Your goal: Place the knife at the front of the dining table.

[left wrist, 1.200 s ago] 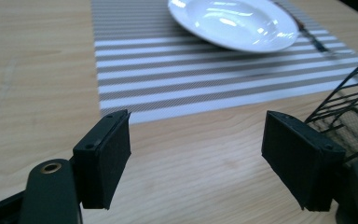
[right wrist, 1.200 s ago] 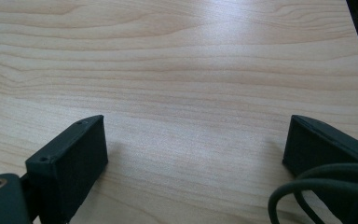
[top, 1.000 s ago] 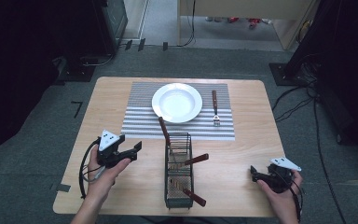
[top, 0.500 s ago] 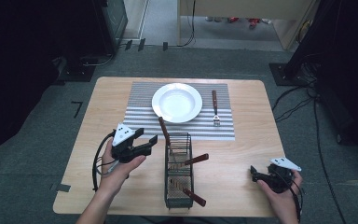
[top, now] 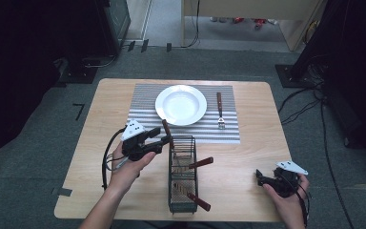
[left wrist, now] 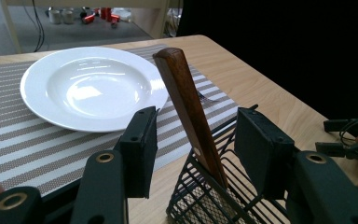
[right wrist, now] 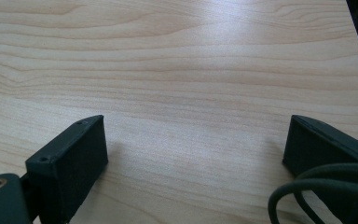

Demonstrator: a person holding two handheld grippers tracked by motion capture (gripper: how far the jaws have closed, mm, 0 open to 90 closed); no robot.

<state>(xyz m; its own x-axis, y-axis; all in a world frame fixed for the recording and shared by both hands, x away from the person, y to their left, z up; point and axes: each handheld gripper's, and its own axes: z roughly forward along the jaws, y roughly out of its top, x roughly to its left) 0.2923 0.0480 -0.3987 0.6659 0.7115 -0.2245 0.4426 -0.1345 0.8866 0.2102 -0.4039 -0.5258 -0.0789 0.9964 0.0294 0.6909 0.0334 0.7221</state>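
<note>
The left claw (top: 166,139) is at the far end of the wire basket (top: 181,191), which stands in the middle of the worktop (top: 248,157). A brown wooden handle (left wrist: 186,105) rises tilted out of that end of the basket and leans toward the plate (top: 181,105). In the left claw view this handle stands between the two black jaws. The jaws have just been closing, but a gap is there on each side of the handle, so the pads do not press on it yet. The claw is half wide.

Two more brown handles stick out of the basket: one (top: 201,162) at its right side near the middle, one (top: 198,202) at the near end. The white plate lies on a striped mat (top: 145,107), just beyond the basket. A fork (top: 219,110) with a brown handle lies on the same mat to the right of the plate, apart from it.

The right claw (top: 259,178) rests low at the near right corner of the worktop, well apart from the basket. In the right claw view its jaws stand wide, with bare wood between them and nothing held.
</note>
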